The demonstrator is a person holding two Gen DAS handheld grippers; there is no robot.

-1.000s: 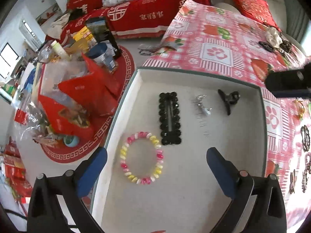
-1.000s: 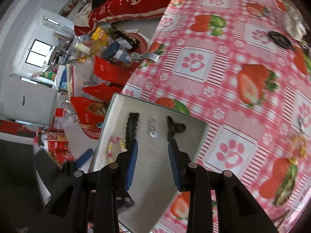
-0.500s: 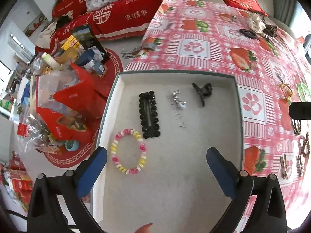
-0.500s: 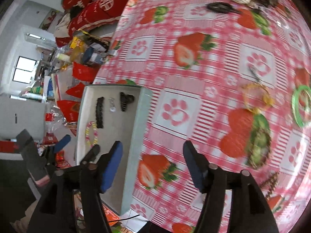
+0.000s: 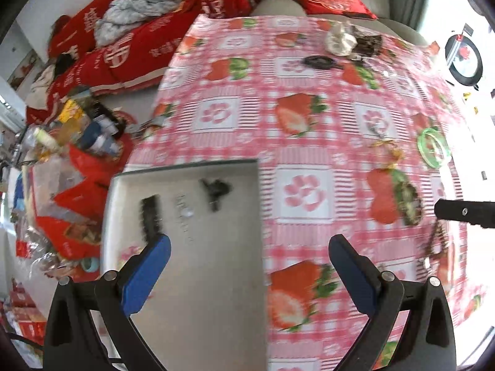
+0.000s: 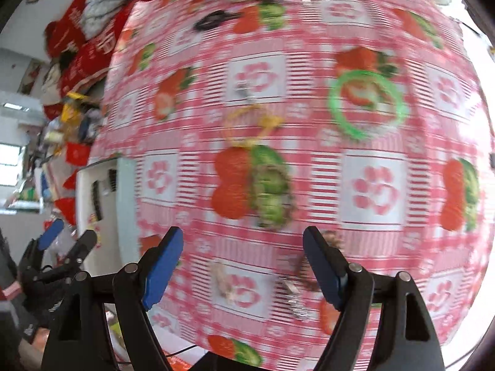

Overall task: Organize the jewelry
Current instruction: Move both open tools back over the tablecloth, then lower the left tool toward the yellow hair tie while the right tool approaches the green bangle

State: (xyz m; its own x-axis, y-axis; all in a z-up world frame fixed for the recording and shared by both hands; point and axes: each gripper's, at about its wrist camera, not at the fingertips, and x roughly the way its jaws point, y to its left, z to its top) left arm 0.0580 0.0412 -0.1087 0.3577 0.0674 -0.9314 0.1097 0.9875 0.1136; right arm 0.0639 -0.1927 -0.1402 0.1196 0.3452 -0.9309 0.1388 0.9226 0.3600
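Tongs of the right gripper (image 6: 241,262), just widened and empty, hang over loose trinkets (image 6: 294,300) near the table's (image 6: 371,247) front edge; left gripper (image 5: 247,269), open, straddles the tray's (image 5: 261,216) right rim.

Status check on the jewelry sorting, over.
Both grippers open, nothing held: left gripper over tray edge, right gripper jaws just been opening above tablecloth. Green bangle and gold bracelet unsorted. Nothing blocking.
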